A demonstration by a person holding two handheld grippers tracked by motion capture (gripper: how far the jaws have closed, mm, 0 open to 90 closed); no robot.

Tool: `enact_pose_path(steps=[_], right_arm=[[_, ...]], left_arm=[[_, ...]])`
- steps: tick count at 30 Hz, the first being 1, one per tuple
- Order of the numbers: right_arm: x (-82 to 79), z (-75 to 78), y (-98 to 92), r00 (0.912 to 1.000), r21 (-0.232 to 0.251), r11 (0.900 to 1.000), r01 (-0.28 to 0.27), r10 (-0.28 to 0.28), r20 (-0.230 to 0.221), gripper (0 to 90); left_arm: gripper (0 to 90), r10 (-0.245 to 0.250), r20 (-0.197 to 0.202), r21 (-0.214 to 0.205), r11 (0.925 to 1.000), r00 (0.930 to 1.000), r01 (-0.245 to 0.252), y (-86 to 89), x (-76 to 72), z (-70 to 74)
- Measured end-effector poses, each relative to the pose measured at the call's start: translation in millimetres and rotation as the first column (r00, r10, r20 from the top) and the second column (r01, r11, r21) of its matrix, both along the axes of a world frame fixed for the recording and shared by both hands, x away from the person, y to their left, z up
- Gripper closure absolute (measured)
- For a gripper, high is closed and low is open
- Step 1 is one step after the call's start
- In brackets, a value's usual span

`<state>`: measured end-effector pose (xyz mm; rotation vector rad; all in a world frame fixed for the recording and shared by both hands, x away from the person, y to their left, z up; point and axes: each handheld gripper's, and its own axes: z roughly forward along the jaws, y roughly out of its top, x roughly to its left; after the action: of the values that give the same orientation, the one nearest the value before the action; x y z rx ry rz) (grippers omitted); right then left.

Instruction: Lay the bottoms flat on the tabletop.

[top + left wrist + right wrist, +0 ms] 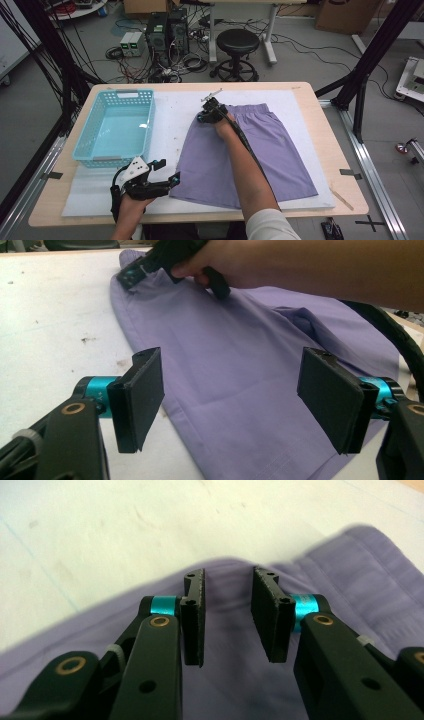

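Purple shorts (pixel 250 155) spread flat on a white mat (pixel 170 115) over the right half of the tabletop, waistband toward the far edge, leg hems toward the near edge. Long axis from far edge to near edge, leaning a little so the near hem sits nearer the left and the far part nearer the right. From the high view: a light blue basket (pixel 117 127) on the far left part of the tabletop, well apart from the shorts; a black stool (pixel 239 42) on the floor past the far edge. Left gripper (pixel 161 181) low near the near edge, just beside the near left corner of the shorts, jaws wide apart and gripping nothing. Right gripper (pixel 207 111) far out at the waistband's left corner, arm stretched across the cloth. From the left gripper view, something extra: the two black pads (pixel 142 395) far apart, purple cloth lying between and past them without touching, plus the other hand (pixel 220 262) far off at the waistband. From the right gripper view, up close: the right gripper's pads (pixel 194 615) only a small gap apart, right above the edge of the shorts, white mat beyond. Cloth under the gap, not pinched as far as seen. Small dark specks on the mat, seen in the left gripper view.
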<state>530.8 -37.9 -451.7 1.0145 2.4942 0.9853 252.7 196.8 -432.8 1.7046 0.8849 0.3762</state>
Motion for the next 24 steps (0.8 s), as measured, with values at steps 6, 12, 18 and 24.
enact_pose_path(steps=[6, 12, 18, 24], right_arm=[[-1.4, 7.1, -5.2, 0.9999, 0.082, 0.9966, 0.013, -0.014, 0.008, 52.5], [-25.2, 50.7, -50.8, 0.9953, 0.177, 0.9842, -0.008, -0.009, 0.097, 47.5], [-65.0, 77.6, -129.4, 0.9919, 0.207, 0.9772, 0.048, -0.071, 0.105, 36.6], [-101.9, 76.7, -194.7, 0.9850, 0.192, 0.9764, 0.099, -0.124, 0.120, 55.1]], left_arm=[[26.7, -0.012, -0.009, -0.001, 0.9999, 0.9999, 0.012, -2.1, 2.8, -1.5], [25.4, -0.022, -0.012, -0.010, 0.9997, 0.9997, 0.022, -8.6, 6.7, -2.1], [24.9, -0.017, -0.011, -0.032, 0.9993, 0.9998, 0.017, -13.8, 6.4, 0.1], [24.9, 0.005, -0.010, -0.055, 0.9985, 0.9999, -0.006, -16.2, 6.6, 1.2]])
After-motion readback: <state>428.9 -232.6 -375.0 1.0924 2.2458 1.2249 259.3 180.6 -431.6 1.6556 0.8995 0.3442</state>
